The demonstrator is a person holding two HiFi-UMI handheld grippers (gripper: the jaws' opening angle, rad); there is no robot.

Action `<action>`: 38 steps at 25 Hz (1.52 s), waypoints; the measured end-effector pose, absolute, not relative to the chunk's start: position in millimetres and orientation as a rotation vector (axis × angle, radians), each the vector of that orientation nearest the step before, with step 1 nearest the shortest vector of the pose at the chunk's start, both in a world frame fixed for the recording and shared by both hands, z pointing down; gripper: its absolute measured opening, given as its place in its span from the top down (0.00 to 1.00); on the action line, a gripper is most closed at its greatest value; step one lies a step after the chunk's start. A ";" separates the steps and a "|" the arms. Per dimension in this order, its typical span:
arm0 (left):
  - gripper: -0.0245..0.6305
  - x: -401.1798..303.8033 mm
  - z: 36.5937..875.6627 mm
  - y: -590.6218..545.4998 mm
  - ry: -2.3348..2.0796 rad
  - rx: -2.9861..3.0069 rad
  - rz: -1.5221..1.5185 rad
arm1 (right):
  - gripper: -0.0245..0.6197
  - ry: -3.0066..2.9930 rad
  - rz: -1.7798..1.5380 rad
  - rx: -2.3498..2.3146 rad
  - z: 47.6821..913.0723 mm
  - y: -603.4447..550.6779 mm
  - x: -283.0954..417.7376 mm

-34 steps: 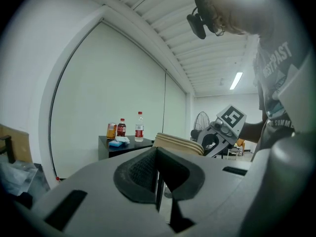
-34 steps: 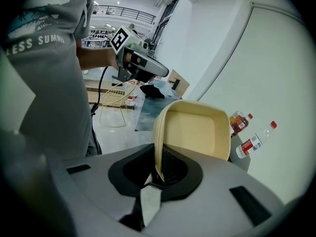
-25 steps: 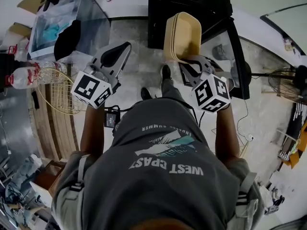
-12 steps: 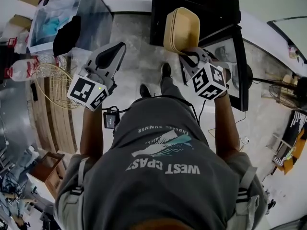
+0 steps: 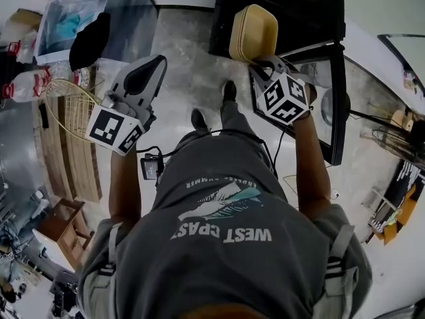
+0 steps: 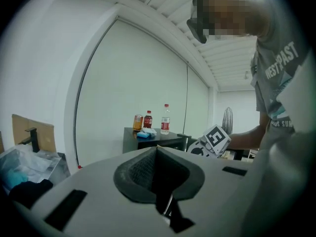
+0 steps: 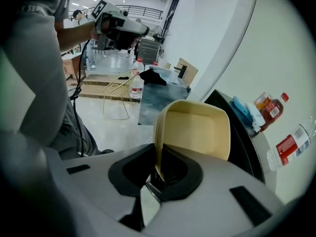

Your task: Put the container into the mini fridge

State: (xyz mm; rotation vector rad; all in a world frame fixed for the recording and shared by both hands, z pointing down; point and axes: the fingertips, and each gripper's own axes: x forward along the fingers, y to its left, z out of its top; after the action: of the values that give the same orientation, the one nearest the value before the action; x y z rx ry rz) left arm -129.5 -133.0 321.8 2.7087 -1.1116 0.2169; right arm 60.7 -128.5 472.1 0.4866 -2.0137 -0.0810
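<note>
The beige container (image 5: pixel 253 33) hangs on edge in front of the black mini fridge (image 5: pixel 292 8), whose glass door (image 5: pixel 330 105) stands swung open to the right. My right gripper (image 5: pixel 264 67) is shut on the container's rim. In the right gripper view the container (image 7: pixel 197 127) rises from the jaws, with my right gripper (image 7: pixel 159 168) pinching its thin wall and the fridge (image 7: pixel 243 144) just behind it. My left gripper (image 5: pixel 151 70) is held out to the left over the floor, shut and empty. In its own view my left gripper (image 6: pixel 157 152) shows the pads meeting.
Bottles (image 7: pixel 269 107) and a blue cloth stand on the fridge top. A wire basket (image 5: pixel 66 105), water bottles (image 5: pixel 26 85) and a wooden pallet (image 5: pixel 76 158) lie at the left. A clear box (image 5: pixel 73 15) sits at the far left, and a fan (image 5: pixel 398 135) stands at the right.
The right gripper has carried the container forward and up toward the fridge. The left gripper has drifted slightly left. The person's body has shifted forward.
</note>
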 end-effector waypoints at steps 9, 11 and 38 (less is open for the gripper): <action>0.94 -132.5 335.2 -144.7 -1.144 2.667 0.246 | 0.89 -1.992 -0.036 0.462 518.5 -159.7 68.7; 0.94 -132.6 337.0 -146.7 -1.147 2.662 0.252 | 0.89 -1.989 -0.026 0.458 528.4 -165.3 70.2; 0.94 -131.8 375.7 -166.1 -1.165 2.576 0.307 | 0.89 -1.926 0.057 0.439 649.3 -231.0 83.8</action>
State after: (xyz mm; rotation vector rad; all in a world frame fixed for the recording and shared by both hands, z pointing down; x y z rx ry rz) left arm -131.8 -166.1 375.7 2.5765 -1.1652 0.3065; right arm 83.8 -231.0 649.3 0.4385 -1.9263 0.0566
